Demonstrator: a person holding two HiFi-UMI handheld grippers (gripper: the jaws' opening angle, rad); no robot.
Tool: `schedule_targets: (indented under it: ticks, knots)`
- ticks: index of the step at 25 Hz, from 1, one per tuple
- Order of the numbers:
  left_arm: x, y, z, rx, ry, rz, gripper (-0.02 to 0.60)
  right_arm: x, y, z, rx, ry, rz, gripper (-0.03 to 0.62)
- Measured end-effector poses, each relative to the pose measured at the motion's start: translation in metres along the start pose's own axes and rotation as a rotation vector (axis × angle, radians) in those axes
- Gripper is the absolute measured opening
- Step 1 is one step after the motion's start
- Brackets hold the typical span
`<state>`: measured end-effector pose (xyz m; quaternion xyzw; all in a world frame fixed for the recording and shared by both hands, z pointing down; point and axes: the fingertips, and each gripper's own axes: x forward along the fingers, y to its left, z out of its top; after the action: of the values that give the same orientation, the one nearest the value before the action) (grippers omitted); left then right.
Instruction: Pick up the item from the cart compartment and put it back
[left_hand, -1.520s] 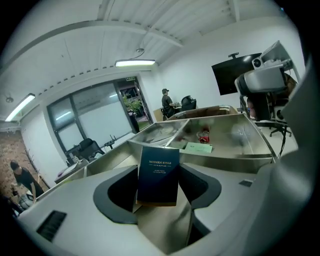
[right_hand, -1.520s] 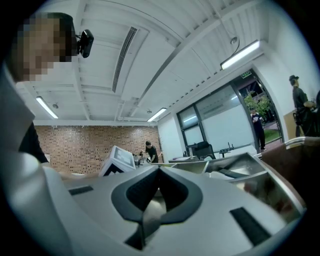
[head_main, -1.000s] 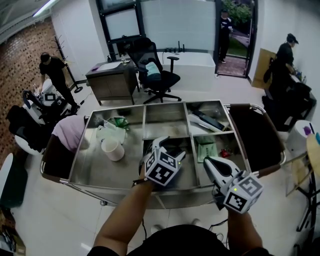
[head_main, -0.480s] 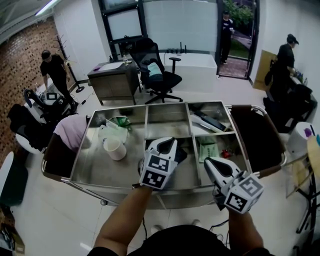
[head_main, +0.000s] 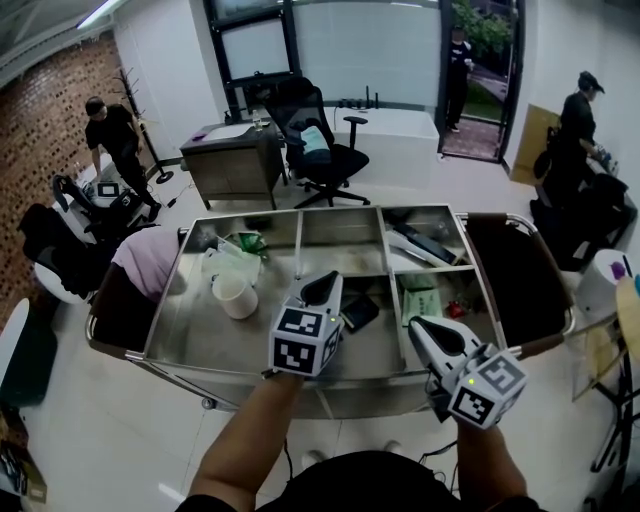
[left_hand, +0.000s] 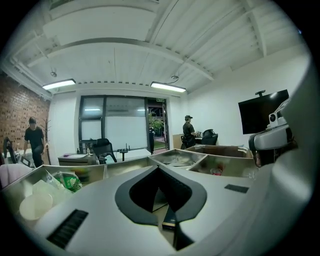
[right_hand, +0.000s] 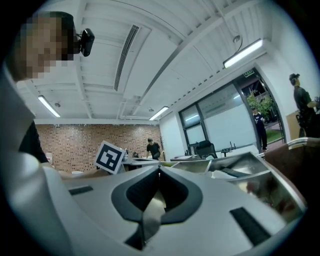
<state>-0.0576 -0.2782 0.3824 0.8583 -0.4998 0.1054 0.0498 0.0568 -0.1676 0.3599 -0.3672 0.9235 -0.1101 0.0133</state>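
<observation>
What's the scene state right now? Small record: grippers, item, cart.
left gripper: shut, jaws just closed with nothing between them; above the middle front compartment
right gripper: shut, empty; at the cart's front right
black item: lying flat in the middle front compartment, not held by either gripper
cart: steel, divided into compartments
other contents: white cup in the left compartment; green packet in the right front one

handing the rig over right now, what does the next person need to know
Left gripper: just closed, shut, empty, above the cart's middle front compartment.
Right gripper: shut, empty, by the cart's front edge.
Black item: lies in that compartment, free of both grippers.
Done: item looks put back.
Left: likely nothing for this item; confirm.
</observation>
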Motion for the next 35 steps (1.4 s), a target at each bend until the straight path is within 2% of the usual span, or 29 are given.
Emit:
schedule_targets:
  ticks: [13,17,21,26,35]
  knots:
    - [-0.068,-0.005,0.03,-0.034,-0.172,0.018,0.0,0.002,0.012,0.003,-0.007,-0.015,0.016,0.018]
    - [-0.096,-0.013,0.037,-0.022,-0.223,0.013,0.0,0.005,0.018,0.004,-0.028,-0.021,0.027,0.018]
    - [-0.116,-0.021,0.031,0.002,-0.216,0.023,0.0,0.004,0.02,0.005,-0.017,-0.04,0.02,0.015]
    - [-0.129,-0.029,0.018,-0.034,-0.211,0.022,0.0,0.001,0.021,0.007,0.04,-0.052,0.039,0.012]
    - [-0.155,-0.021,-0.005,-0.081,-0.192,0.045,0.0,-0.007,0.015,-0.005,0.025,-0.021,0.002,0.012]
